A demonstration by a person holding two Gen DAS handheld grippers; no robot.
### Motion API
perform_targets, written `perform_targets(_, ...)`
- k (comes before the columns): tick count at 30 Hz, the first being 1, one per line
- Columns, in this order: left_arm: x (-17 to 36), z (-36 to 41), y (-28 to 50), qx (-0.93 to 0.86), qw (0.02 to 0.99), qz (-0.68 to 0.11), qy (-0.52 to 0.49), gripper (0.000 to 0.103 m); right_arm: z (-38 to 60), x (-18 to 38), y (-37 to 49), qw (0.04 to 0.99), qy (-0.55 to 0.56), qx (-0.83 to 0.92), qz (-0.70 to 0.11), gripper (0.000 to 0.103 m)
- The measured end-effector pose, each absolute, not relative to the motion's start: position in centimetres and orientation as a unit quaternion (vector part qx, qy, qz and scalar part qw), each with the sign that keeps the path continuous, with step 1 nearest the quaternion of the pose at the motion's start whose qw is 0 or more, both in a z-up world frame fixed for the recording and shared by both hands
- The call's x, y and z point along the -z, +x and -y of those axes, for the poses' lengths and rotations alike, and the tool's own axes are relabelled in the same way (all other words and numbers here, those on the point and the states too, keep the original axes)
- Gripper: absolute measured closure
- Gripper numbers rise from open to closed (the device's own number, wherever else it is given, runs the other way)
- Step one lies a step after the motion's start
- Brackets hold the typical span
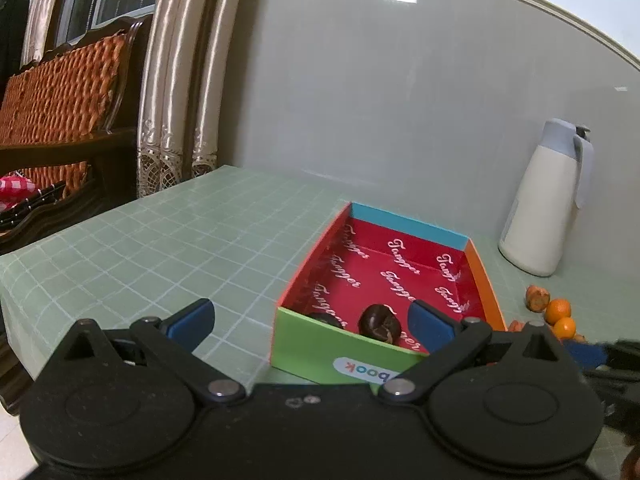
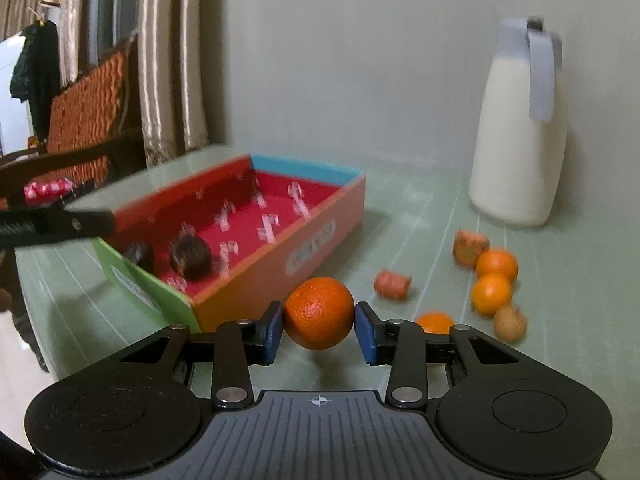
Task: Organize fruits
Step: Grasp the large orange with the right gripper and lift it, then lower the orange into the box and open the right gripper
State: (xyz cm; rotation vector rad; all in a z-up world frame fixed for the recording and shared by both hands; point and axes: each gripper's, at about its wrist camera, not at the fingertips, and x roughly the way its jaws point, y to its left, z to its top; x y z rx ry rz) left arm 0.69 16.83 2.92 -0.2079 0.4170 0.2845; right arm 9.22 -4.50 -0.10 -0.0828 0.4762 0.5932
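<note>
My right gripper (image 2: 319,322) is shut on an orange (image 2: 319,313) and holds it above the table, just in front of the colourful box (image 2: 256,276). The box has a red inside and holds two dark round fruits (image 2: 190,259); they also show in the left wrist view (image 1: 378,323). My left gripper (image 1: 310,320) is open and empty, hovering at the box's green near wall (image 1: 320,354). Loose on the table to the right lie more oranges (image 2: 494,280), reddish-brown fruit pieces (image 2: 393,283) and a tan round fruit (image 2: 510,322).
A white jug with a grey lid (image 2: 518,128) stands at the back right against the wall. The green gridded tablecloth (image 1: 160,240) covers the table; its left edge drops off toward a wooden bench (image 1: 60,120) and curtains.
</note>
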Motion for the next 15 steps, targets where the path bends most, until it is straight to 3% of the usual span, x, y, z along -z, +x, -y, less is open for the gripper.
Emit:
perform_targets(7,-3.1,-17.8,0.1,-0.147,0.962,-0.198,-0.119,0.006,3.9,-2.3,7.1,0.93,-0.015,-0.323,-0.172,0.064)
perform_targets(15,-3.2,-18.5,-0.2,-0.153,0.961,-0.196,-0.122,0.006,-0.4,-1.5,5.7,0.925,-0.066,-0.34,-0.155,0.061)
